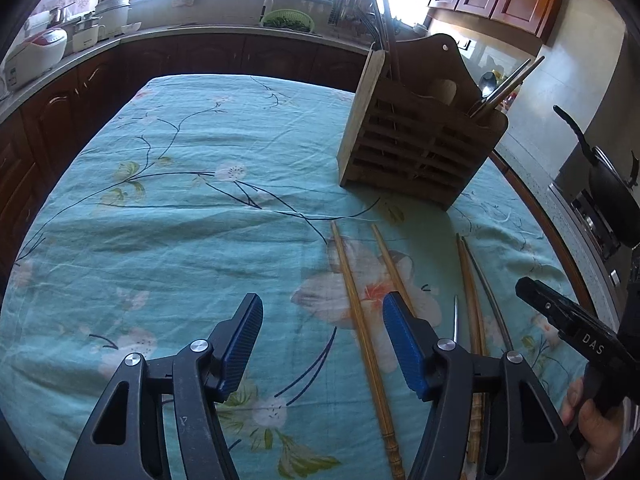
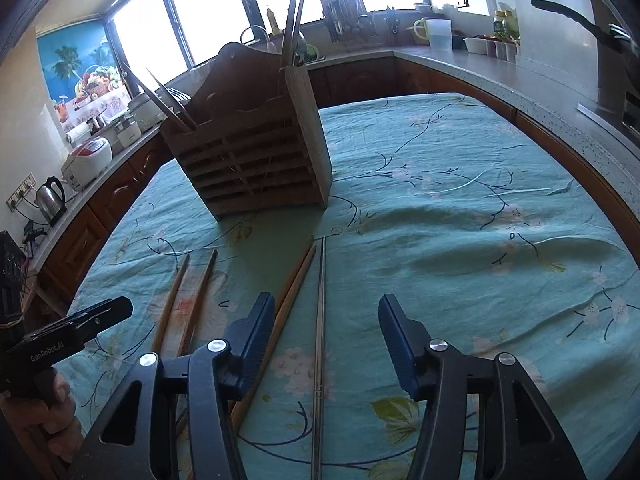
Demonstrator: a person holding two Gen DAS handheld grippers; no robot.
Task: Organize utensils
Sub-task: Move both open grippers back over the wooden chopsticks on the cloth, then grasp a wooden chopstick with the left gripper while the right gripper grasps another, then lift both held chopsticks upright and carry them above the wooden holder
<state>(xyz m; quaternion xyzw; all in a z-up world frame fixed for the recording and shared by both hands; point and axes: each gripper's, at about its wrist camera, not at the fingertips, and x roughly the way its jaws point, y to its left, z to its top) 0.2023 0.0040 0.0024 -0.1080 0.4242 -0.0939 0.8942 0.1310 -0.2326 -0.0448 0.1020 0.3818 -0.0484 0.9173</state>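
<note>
Left wrist view: The left claw (image 1: 322,340) is held above the surface (image 1: 160,200), which is covered by a teal floral cloth; its blue-padded fingers (image 1: 244,344) are spread apart and nothing is gripped. A wooden chopstick (image 1: 360,336) lies on the cloth between the fingers, and a second wooden chopstick (image 1: 390,268) passes beneath the right finger. Further right, another pair of wooden chopsticks (image 1: 468,280) and a metal chopstick (image 1: 486,280) lie side by side. The slatted wooden utensil holder (image 1: 408,152) stands upright beyond the chopstick tips, with utensils already seated in its compartments. The right claw (image 1: 568,324) is seen at the right edge, held by a hand (image 1: 592,420).

Right wrist view: The right claw (image 2: 326,340) is held over the cloth with fingers spread apart, empty. A metal chopstick (image 2: 320,340) lies between the fingers, and a wooden pair (image 2: 296,284) runs just beside the left finger. Two more wooden chopsticks (image 2: 188,296) lie further left. The utensil holder (image 2: 256,152) stands ahead. The left claw (image 2: 72,332) appears at the left edge; whether it is apart or together cannot be told from this view.
</note>
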